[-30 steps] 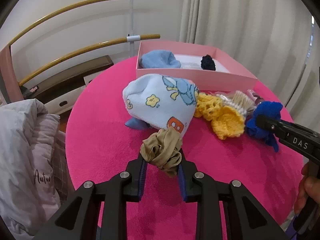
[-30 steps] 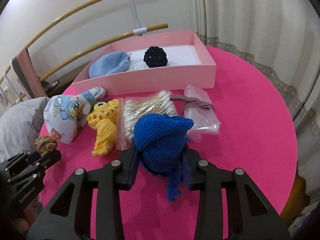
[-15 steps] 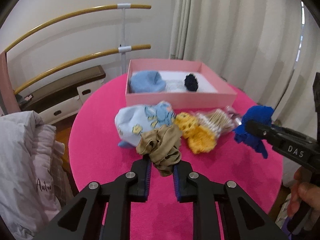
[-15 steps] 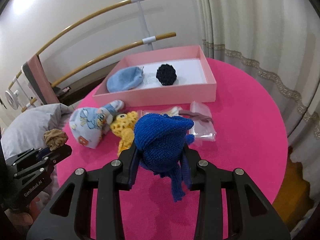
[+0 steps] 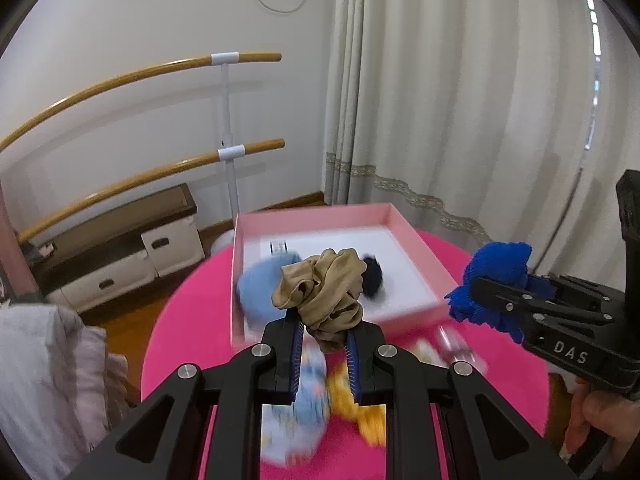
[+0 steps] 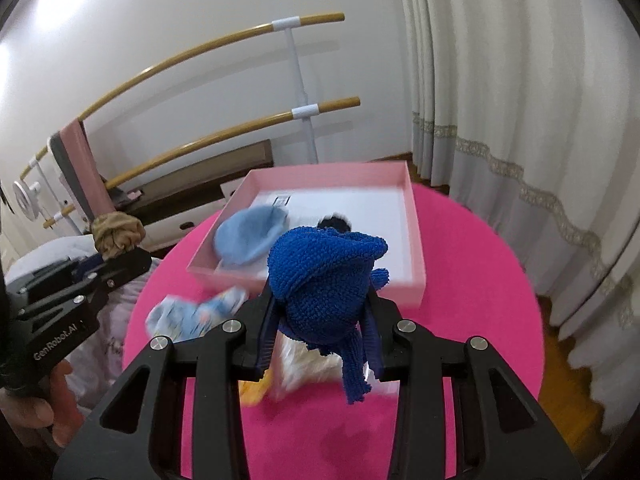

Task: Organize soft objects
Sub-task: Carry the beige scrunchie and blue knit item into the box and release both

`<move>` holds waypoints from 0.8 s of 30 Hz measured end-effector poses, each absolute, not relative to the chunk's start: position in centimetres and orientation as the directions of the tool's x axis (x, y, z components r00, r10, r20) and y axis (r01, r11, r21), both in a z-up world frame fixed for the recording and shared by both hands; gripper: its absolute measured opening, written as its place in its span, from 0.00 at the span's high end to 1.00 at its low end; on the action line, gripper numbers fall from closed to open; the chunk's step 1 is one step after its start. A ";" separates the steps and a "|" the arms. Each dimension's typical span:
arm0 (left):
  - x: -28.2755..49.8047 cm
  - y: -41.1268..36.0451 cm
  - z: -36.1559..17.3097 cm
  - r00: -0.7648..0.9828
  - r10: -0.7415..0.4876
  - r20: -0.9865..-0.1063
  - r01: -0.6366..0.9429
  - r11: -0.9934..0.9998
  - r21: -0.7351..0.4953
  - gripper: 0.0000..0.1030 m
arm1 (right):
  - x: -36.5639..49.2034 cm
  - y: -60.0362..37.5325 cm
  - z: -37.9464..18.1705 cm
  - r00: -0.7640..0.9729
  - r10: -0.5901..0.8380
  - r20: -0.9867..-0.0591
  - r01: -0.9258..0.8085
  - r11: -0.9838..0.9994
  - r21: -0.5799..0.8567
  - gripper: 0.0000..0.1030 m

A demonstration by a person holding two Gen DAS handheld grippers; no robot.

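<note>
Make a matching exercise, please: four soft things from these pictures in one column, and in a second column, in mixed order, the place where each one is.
Things:
1. tan scrunchie
2. blue knitted piece
3. light blue cap
4. yellow knitted item

Places:
A. lying inside the pink box
B. clamped in the right gripper
C. lying on the pink tablecloth, outside the box
D. clamped in the left gripper

Right pairs: 1-D, 2-B, 3-A, 4-C
</note>
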State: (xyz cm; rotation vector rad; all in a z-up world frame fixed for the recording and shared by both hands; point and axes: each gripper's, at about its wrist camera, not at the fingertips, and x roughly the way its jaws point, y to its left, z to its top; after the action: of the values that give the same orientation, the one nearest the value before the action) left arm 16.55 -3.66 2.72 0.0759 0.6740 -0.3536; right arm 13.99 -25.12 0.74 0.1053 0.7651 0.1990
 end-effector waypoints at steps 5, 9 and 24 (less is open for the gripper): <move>23.1 -6.1 2.4 0.702 -0.257 -0.665 0.324 0.946 -0.024 0.85 | 21.0 -25.0 0.2 0.665 0.193 -0.722 -0.133 0.981 0.139 0.67; 27.8 -7.8 1.5 0.668 -0.236 -0.706 0.309 0.951 -0.025 0.85 | 25.9 -25.2 -1.3 0.627 0.178 -0.758 -0.121 0.984 0.131 0.67; 37.3 -12.6 -1.1 0.554 -0.226 -0.801 0.318 0.947 -0.048 0.77 | 32.8 -25.6 -6.0 0.533 0.166 -0.830 -0.082 0.986 0.144 0.49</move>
State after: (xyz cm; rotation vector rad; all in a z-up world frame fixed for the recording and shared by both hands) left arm 37.27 -12.64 -1.12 0.1066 0.9304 -0.3222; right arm 32.81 -25.64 -6.02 0.0912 0.9983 0.1484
